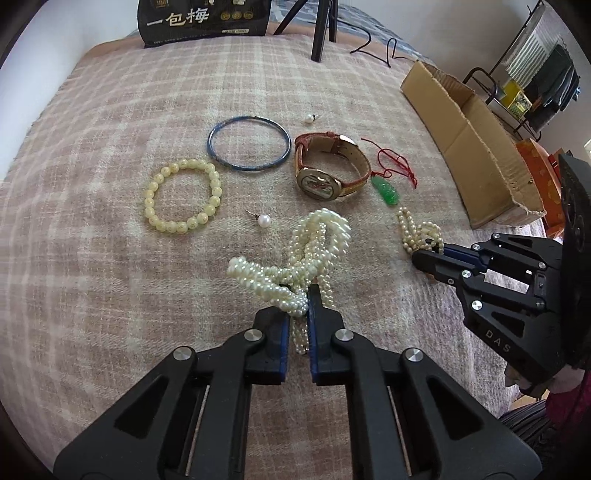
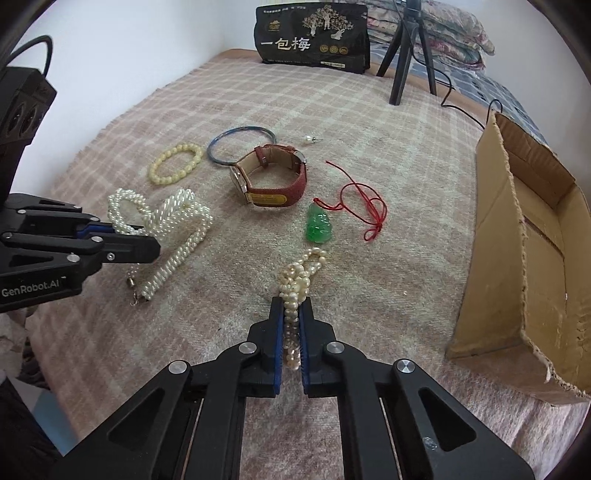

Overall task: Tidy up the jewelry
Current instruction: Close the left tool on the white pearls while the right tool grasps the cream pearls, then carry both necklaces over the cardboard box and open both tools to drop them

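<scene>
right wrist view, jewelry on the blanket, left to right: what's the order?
twisted white pearl necklace in the left gripper → yellow bead bracelet → watch → small pearl strand in the right gripper → green pendant → red cord → cardboard box.

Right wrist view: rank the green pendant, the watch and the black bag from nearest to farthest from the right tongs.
From the right tongs, shut on a small pearl strand:
1. Green pendant, just ahead, slightly right, on the blanket.
2. Watch, further ahead, slightly left.
3. Black bag, standing at the far edge.
</scene>
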A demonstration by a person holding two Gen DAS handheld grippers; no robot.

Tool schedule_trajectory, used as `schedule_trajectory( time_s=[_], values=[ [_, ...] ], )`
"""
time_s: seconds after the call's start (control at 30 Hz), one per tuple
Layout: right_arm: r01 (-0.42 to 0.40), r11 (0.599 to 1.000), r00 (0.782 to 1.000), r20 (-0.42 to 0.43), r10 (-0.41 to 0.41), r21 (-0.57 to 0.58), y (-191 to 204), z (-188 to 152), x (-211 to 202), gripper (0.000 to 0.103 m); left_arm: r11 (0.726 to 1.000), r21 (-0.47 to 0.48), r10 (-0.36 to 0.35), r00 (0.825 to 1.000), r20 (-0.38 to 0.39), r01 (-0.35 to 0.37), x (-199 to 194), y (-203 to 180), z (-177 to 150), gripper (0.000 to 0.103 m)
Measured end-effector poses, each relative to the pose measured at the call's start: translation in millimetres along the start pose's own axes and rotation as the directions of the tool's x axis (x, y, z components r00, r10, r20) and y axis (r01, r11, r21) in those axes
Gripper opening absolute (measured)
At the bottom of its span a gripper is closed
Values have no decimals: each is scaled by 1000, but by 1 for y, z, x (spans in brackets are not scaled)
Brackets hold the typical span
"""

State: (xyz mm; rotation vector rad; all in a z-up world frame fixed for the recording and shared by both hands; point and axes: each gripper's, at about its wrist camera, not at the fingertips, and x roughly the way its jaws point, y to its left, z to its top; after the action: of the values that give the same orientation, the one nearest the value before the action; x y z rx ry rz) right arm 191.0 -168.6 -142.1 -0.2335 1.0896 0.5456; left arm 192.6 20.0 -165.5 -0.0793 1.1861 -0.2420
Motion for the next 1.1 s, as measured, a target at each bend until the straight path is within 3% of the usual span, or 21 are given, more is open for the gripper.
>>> schedule_trajectory(
  time_s=[0.23,0.5,0.73,1.1],
  values=[
    [-24,1000,1000,17,24,6,2,-5,-12,5,1000,-17,-18,1000,15,18,-12,2,-6,6],
    [-39,999,995,97,39,4,4,3,-48,5,999,36,-22,994,109,18,-44,-11,-2,6],
    [-53,998,984,169,49,21,1,6,-82,5,996,89,-41,981,188,25,-76,-27,-5,6],
    [-26,996,963,269,4,80,-29,5,-137,5,980,173,-139,955,261,95,-116,-76,16,6]
  ],
)
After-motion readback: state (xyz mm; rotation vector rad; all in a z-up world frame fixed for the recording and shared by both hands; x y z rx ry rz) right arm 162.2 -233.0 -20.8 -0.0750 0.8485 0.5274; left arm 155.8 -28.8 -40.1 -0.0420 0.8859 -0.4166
